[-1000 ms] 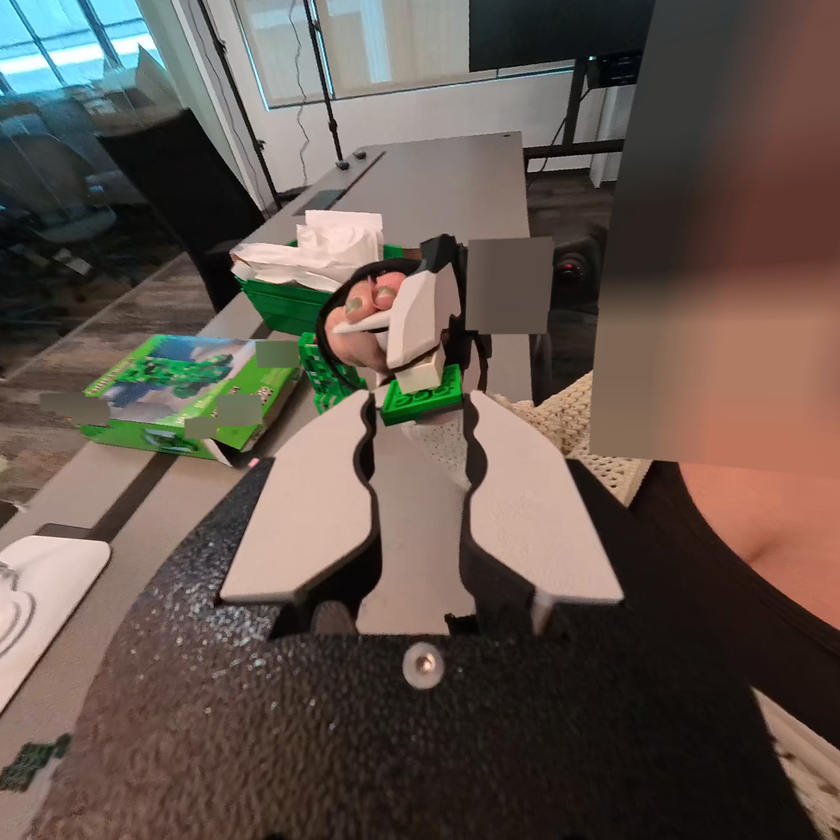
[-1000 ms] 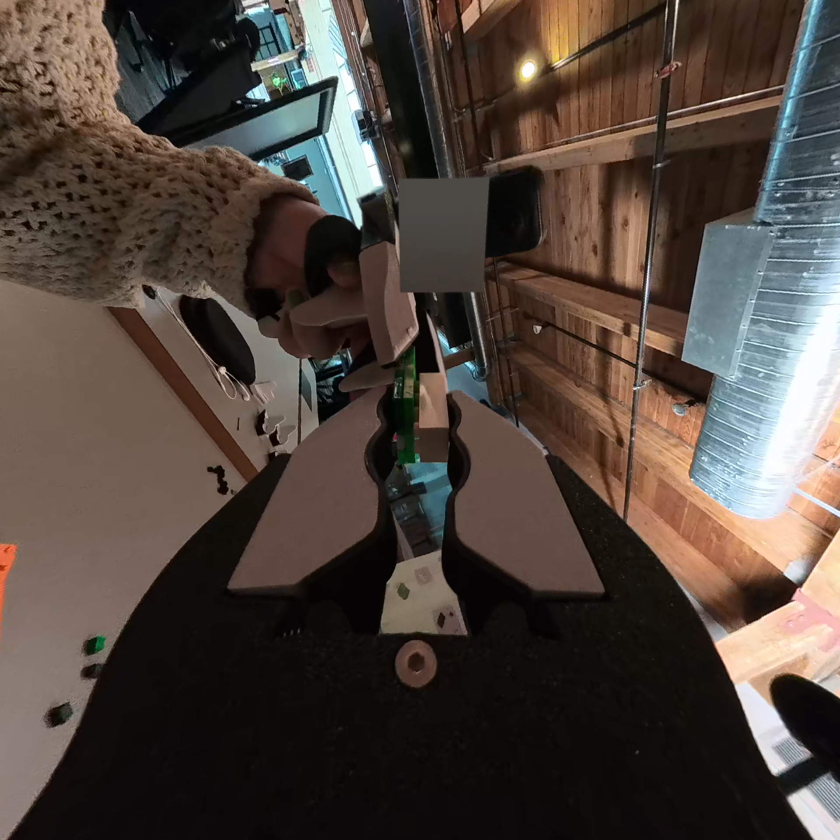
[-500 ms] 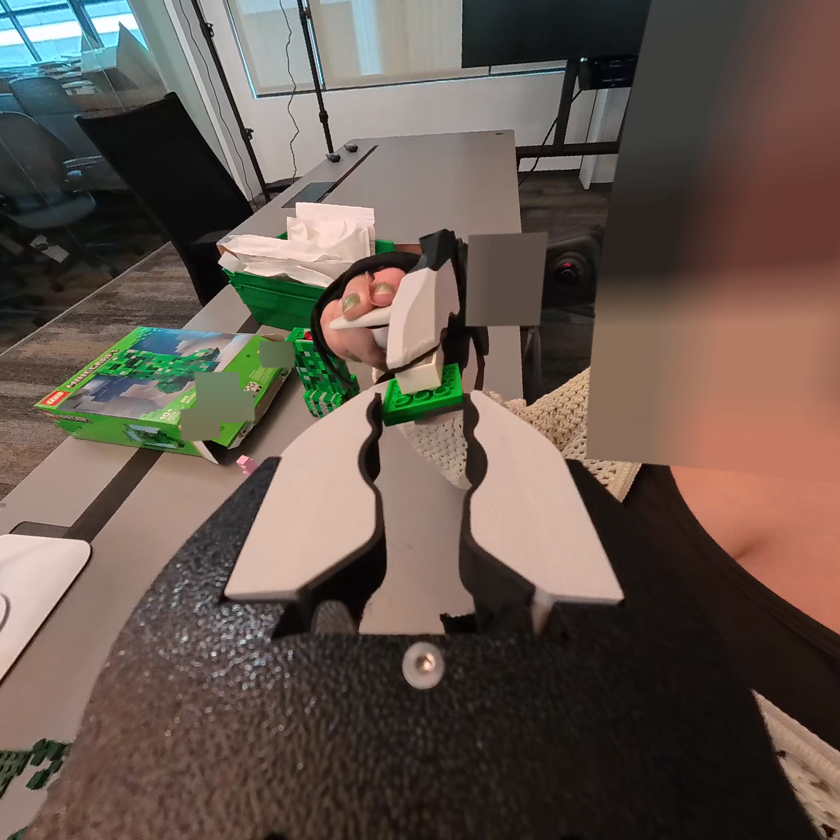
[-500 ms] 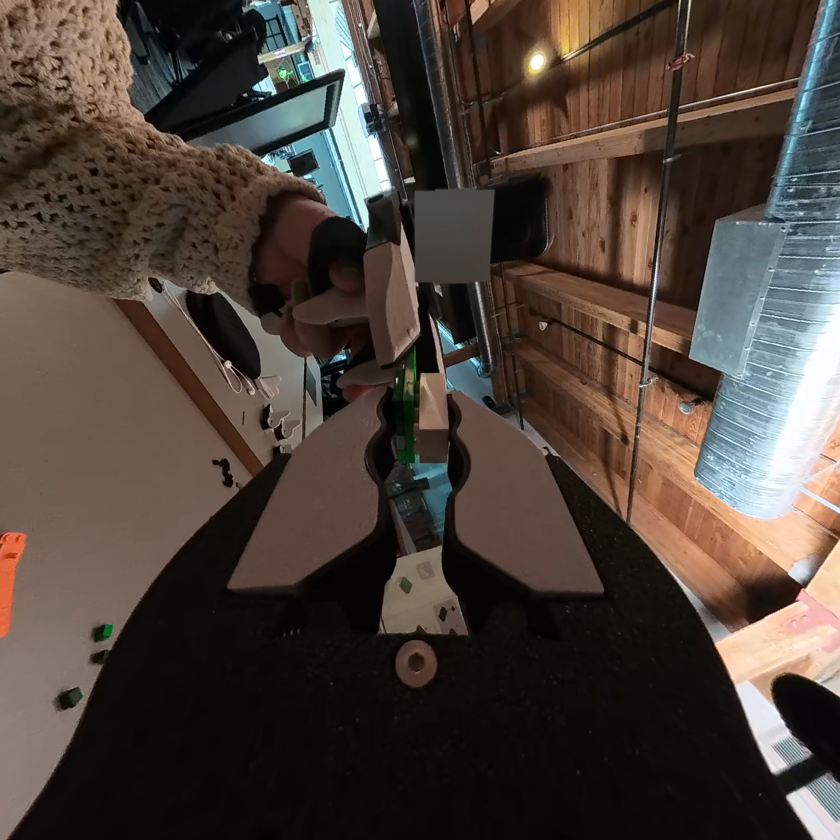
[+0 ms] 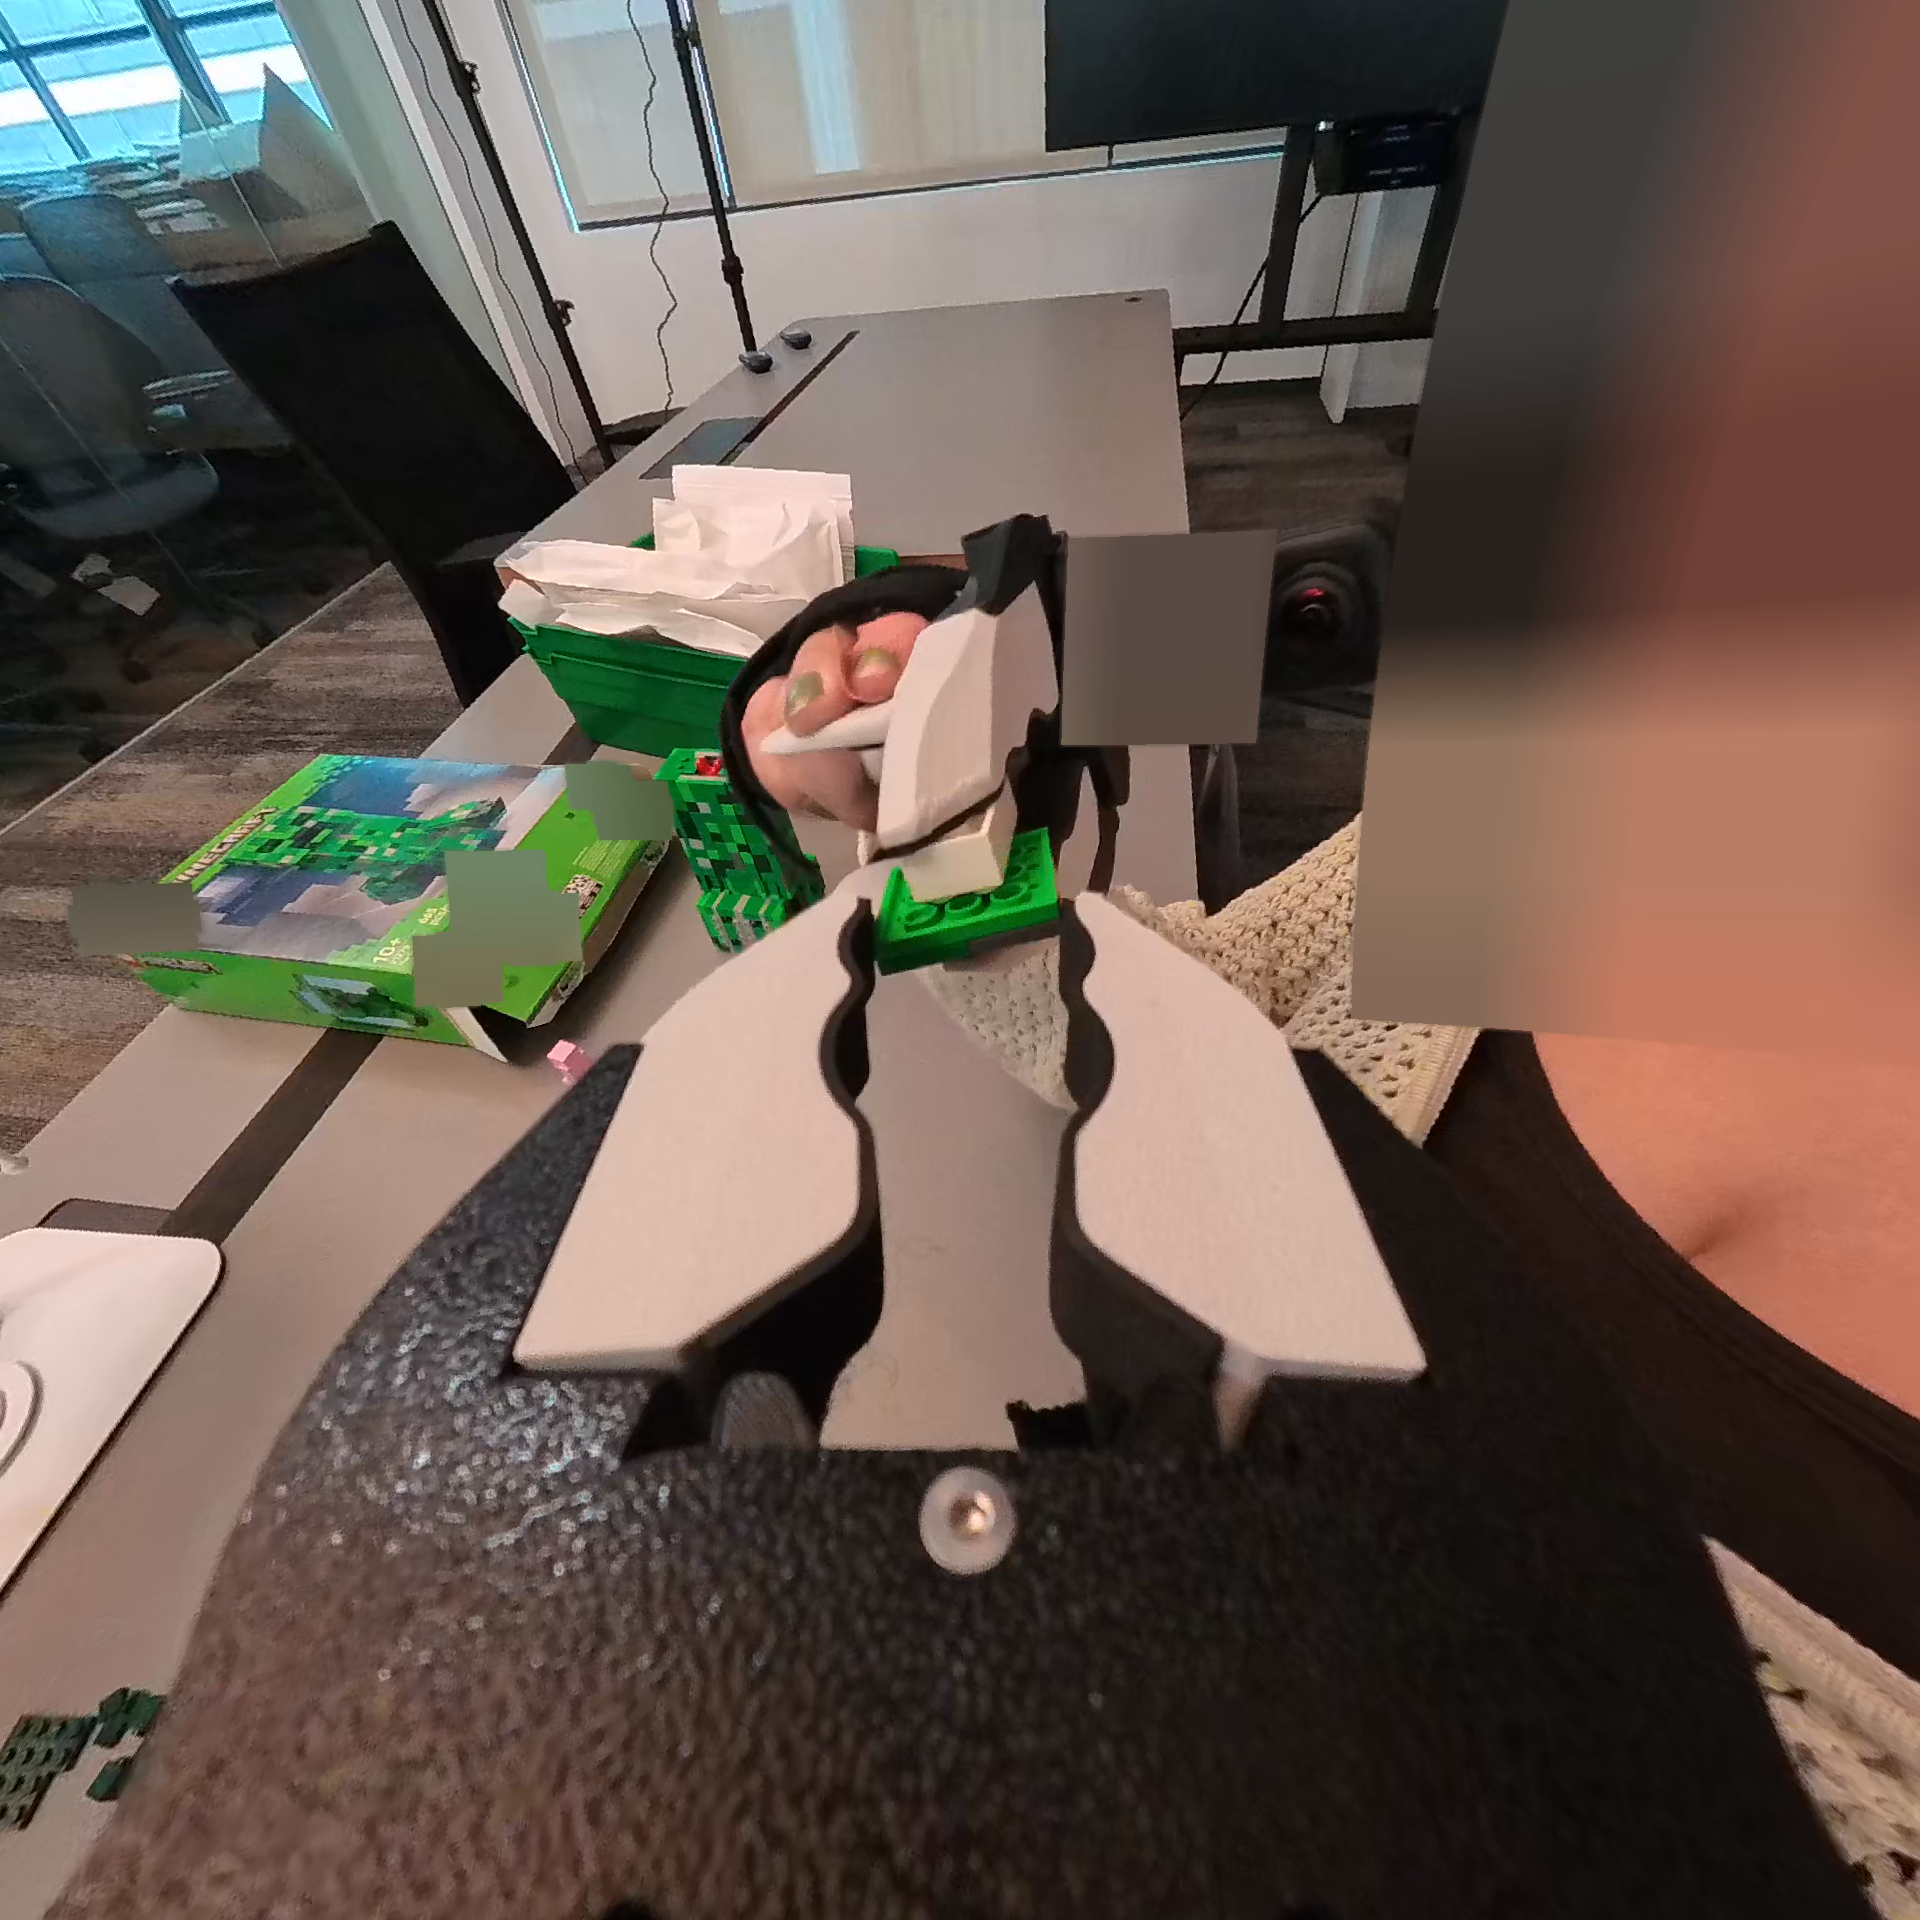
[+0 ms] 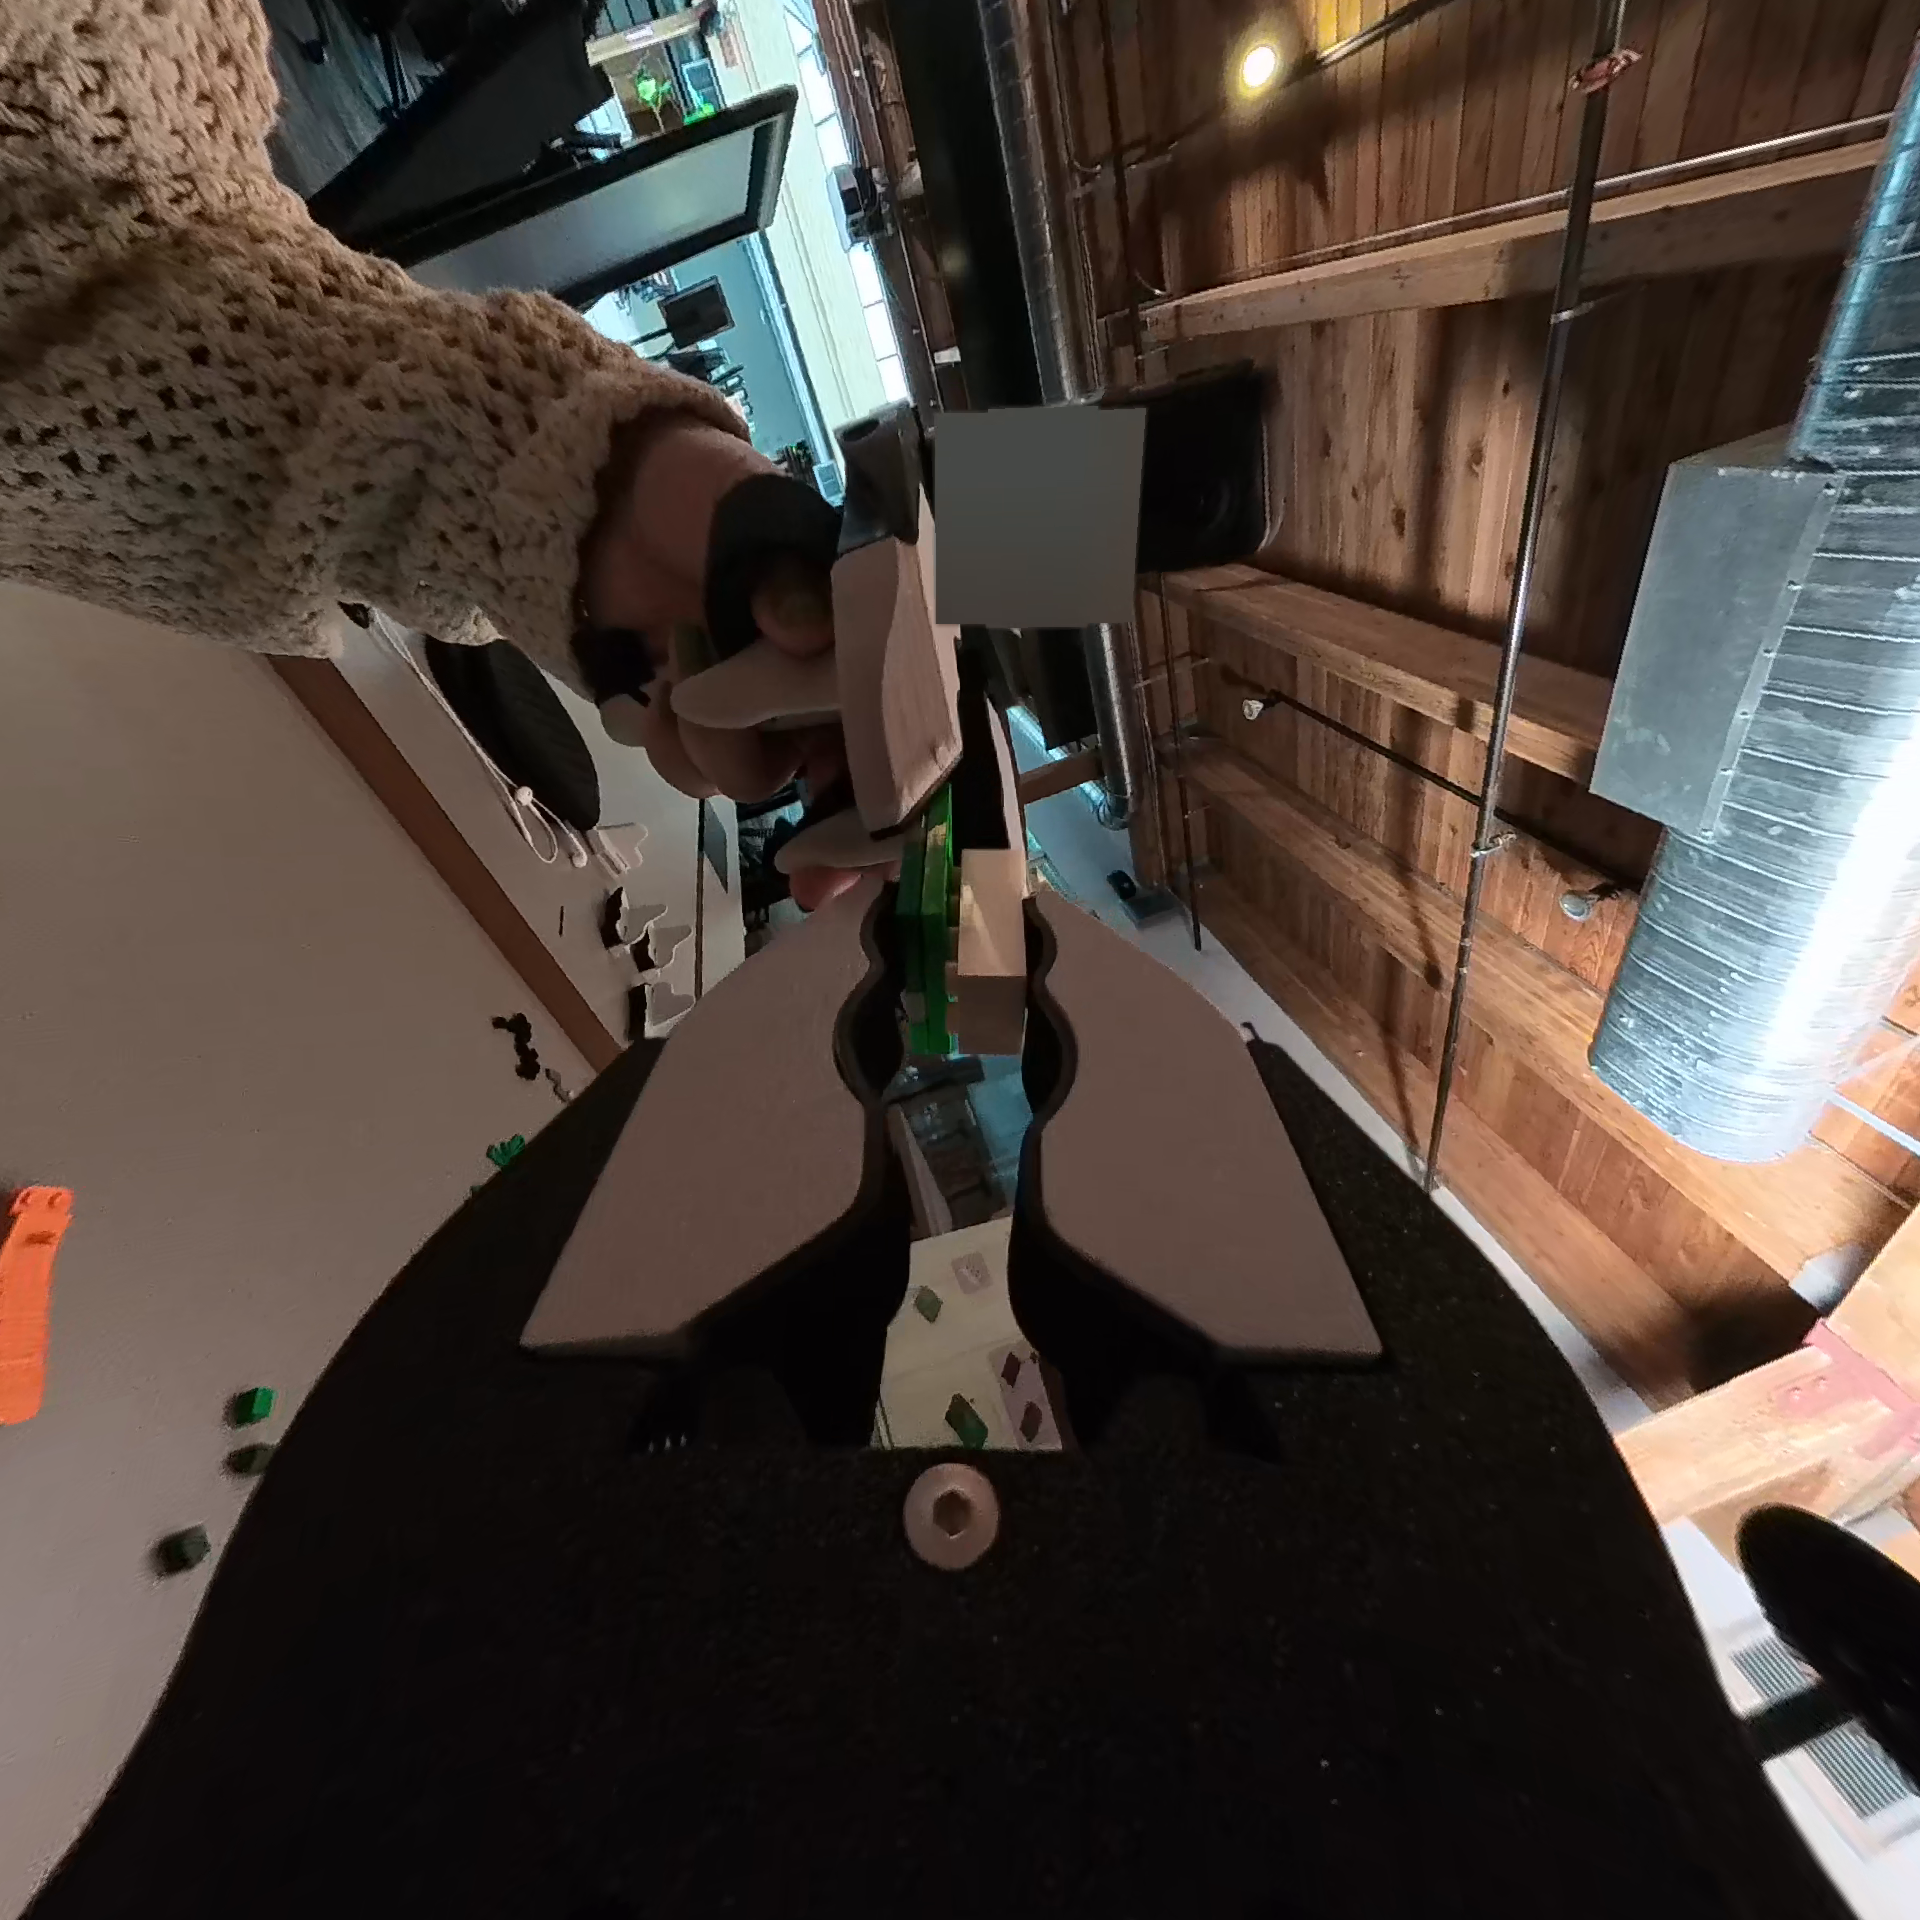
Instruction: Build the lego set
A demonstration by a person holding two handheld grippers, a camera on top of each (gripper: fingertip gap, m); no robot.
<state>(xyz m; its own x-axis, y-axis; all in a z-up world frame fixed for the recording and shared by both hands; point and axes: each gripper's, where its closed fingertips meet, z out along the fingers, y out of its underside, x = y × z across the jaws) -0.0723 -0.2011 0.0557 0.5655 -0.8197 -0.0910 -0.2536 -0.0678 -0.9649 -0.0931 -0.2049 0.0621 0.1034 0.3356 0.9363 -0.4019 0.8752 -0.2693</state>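
Observation:
A green Lego plate (image 5: 935,920) is held in the air between both grippers. My left gripper (image 5: 971,920) is shut on it, a jaw on each side edge. One fingertip (image 5: 951,857) of the right gripper lies on the plate's top face, coming from above. In the right wrist view the plate (image 6: 925,966) stands edge-on between the jaws of my right gripper (image 6: 961,935), which is shut on it, with a fingertip (image 6: 987,966) of the left gripper beside it. A built green blocky figure (image 5: 727,852) stands on the grey table (image 5: 987,416) behind.
The green set box (image 5: 395,883) lies at the left. A green bin (image 5: 623,686) holding white bags stands behind it. A white pad (image 5: 83,1330) sits at the near left edge. Loose green bricks (image 6: 249,1408) and an orange tool (image 6: 31,1299) lie on the table. A person's torso (image 5: 1558,1195) is close at the right. The grippers are tip to tip, or close to it.
Both grippers stay shut on the green plate. The joined pair has drifted slightly, so the orange tool shows more in the right wrist view.

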